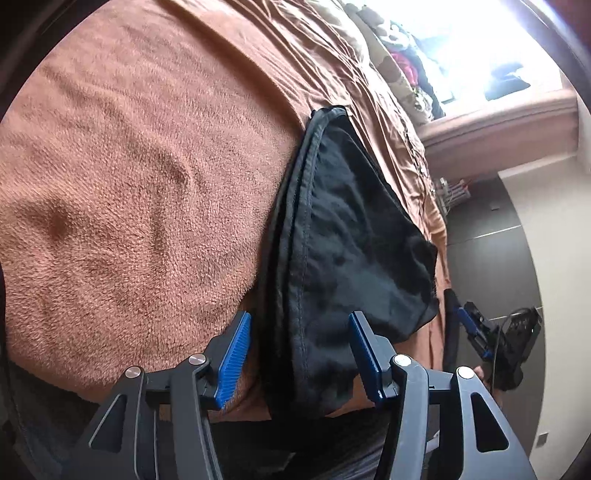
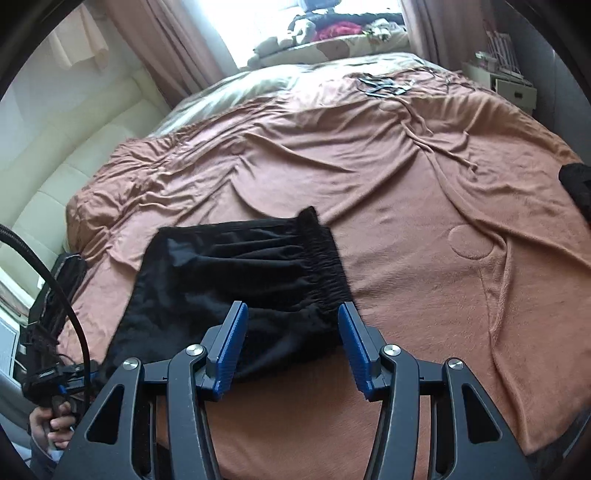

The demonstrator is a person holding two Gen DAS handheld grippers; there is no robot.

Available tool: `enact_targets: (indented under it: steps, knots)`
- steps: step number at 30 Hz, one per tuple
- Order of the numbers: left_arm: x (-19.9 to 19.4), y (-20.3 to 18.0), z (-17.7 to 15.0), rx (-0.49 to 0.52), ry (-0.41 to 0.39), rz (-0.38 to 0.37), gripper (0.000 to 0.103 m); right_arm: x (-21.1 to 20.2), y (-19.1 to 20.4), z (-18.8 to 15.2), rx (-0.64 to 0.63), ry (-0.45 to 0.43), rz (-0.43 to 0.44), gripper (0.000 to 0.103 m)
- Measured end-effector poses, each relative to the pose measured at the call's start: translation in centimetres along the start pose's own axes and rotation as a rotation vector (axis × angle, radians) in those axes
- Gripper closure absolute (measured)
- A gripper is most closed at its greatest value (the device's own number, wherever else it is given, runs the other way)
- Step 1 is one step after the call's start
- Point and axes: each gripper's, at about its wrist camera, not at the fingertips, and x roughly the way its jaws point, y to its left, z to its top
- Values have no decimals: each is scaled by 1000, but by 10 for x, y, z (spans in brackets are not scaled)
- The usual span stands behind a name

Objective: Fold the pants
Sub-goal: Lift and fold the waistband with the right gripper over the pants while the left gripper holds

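Note:
The black pants (image 2: 236,280) lie folded into a compact stack on the brown blanket (image 2: 424,221), elastic waistband to the right in the right wrist view. My right gripper (image 2: 293,330) is open and empty, its blue pads just above the stack's near edge. In the left wrist view the pants (image 1: 343,236) show their stacked seamed edges. My left gripper (image 1: 301,345) is open and empty over the stack's near end. The right gripper (image 1: 480,332) shows at the bed's edge in the left wrist view, and the left gripper (image 2: 55,373) shows at lower left in the right wrist view.
A bed covered by the brown blanket fills both views. A cream padded wall (image 2: 55,155) runs along the left. Small dark items (image 2: 384,86) lie at the far end of the bed. A windowsill with clothes (image 2: 332,29) and a white nightstand (image 2: 506,81) stand beyond.

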Motion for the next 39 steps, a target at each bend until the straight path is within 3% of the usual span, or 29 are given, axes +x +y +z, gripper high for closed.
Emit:
enact_targets:
  steps: [6, 13, 18, 23, 27, 32, 39]
  knots:
    - [7, 4, 6, -15, 17, -41, 47, -2, 30, -13, -42, 8, 53, 55]
    - [18, -3, -1, -7, 48, -49, 49, 30, 69, -26, -89, 86, 105, 75]
    - [16, 1, -8, -16, 73, -37, 71, 51, 91, -36, -114, 127, 123, 80]
    - [10, 7, -16, -36, 82, -36, 80, 69, 107, -38, -157, 147, 145, 83]
    - [5, 10, -22, -39, 81, -31, 94, 90, 106, -41, -173, 201, 112, 87]
    - [1, 15, -25, -66, 92, -56, 95, 109, 100, -57, -171, 339, 81, 88]
    - [-7, 18, -18, -97, 74, -79, 95, 92, 97, -26, -150, 307, 143, 88]
